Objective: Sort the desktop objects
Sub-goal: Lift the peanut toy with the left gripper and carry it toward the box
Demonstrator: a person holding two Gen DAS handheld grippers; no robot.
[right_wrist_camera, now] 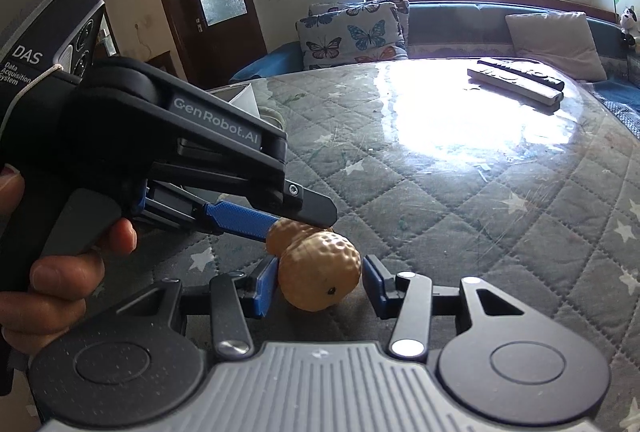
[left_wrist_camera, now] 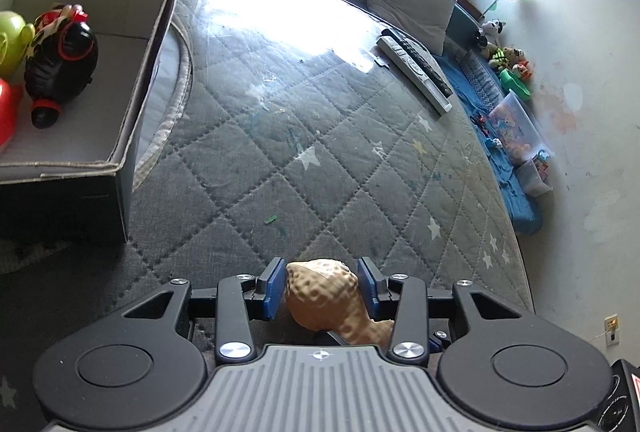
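Since both tools have the same toy, this reads as a handover in the middle of sorting. The right gripper (right_wrist_camera: 320,278) is clamped on the fat, rounded lobe of a tan peanut toy (right_wrist_camera: 316,264), with a blue pad against each flank. The left gripper (left_wrist_camera: 322,284) has its pads closed on the peanut's other lobe, apparently pressing from both sides. That two-ended hold is probably what lets one tool let go without dropping the toy.

The left gripper reaches in from the left of the right-wrist view, sloping downward, with the person's left hand (right_wrist_camera: 60,272) wrapped around its grip and one finger at the trigger. The peanut sits low at the quilted, star-patterned table cover (right_wrist_camera: 460,192). Whether it rests on it or hangs just above, I cannot tell.

A cardboard box (left_wrist_camera: 152,32) already holding toys stands well off to the left gripper's left, likely the toy's destination. Two remote controls (left_wrist_camera: 416,72) lie near the far edge.
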